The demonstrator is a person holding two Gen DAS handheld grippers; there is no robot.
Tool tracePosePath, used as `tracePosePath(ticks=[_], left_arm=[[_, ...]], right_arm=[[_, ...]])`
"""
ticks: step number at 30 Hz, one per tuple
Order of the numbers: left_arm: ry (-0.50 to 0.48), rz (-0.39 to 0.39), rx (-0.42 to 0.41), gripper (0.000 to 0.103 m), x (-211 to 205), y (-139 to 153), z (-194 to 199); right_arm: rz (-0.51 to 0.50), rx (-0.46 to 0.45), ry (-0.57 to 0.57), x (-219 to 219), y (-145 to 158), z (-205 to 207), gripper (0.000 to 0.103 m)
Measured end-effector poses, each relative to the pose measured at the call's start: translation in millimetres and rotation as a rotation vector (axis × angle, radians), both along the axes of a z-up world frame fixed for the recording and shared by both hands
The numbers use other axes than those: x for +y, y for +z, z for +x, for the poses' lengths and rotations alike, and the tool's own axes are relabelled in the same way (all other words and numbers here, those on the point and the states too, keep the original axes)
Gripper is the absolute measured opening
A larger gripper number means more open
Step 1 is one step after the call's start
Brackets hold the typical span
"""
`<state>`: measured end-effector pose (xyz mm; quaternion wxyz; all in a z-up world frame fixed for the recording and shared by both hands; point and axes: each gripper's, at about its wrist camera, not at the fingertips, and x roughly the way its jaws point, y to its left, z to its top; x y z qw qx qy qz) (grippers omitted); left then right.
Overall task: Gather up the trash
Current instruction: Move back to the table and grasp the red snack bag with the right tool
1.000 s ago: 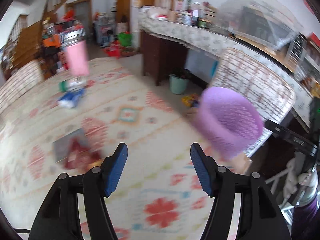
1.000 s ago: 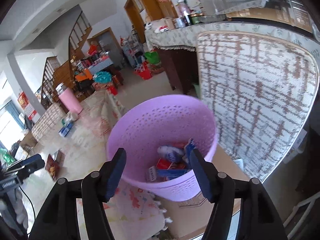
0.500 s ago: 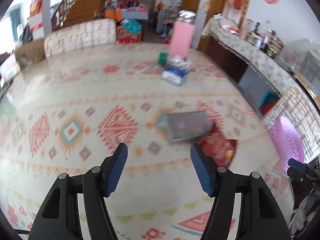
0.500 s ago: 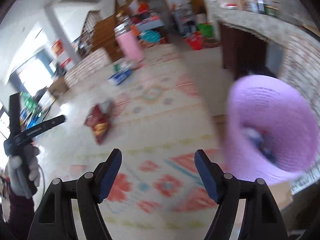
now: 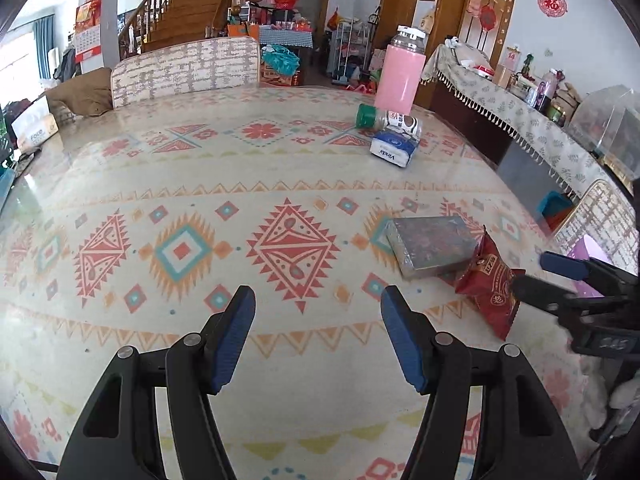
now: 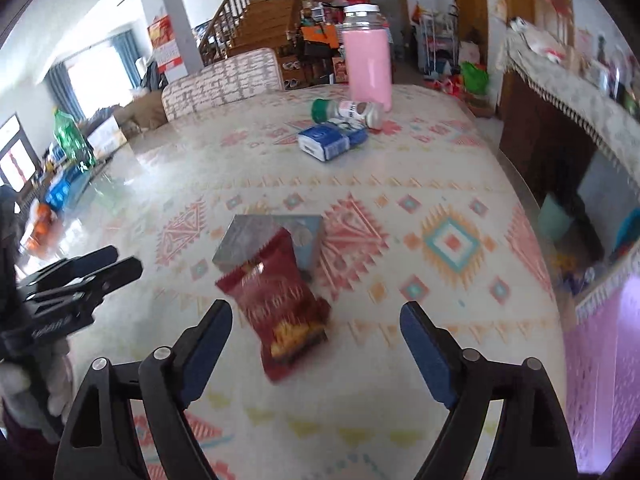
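Showing on left gripper: black plastic arms with triangular cut-outs, blue pads lining inner finger faces, silver round screws at pivots. Repeating on right gripper: same black frame, blue pads, silver screws. Appearing at 8 o'clock in right wrist view: pale glove on left hand, dark maroon sleeve beneath.

A patterned tabletop fills the foreground. Past its far edge stands a woven chair back, with a wooden staircase behind. Two wooden doors break the pale wall, and a cloth-covered sideboard (cluttered with bottles) lines the right. Daylight enters through a curtained window.
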<state>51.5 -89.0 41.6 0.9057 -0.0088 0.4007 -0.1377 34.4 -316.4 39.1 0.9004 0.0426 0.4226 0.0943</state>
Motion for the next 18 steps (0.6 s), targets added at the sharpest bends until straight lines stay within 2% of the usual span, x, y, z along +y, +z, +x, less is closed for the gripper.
tracePosePath(ticks=[8, 9, 10, 13, 18], left_arm=[[-0.024, -0.021, -0.002, 0.064, 1, -4, 1], [-0.027, -0.021, 0.003, 0.064, 0, -5, 1], [-0.033, -0.024, 0.008, 0.064, -2, -5, 1], [-0.05, -0.041, 0.022, 0.064, -8, -2, 2], [-0.12, -0.043, 0.062, 0.066, -29, 11, 24]], right_arm=[[-0.052, 0.025, 0.02, 25, -27, 20, 0.089], [-0.059, 0.026, 0.011, 25, -29, 21, 0.086], [-0.056, 0.027, 0.005, 24, -29, 21, 0.078], [0.022, 0.042, -0.001, 14, -29, 22, 0.047], [0.053, 0.061, -0.071, -7, -28, 13, 0.045]])
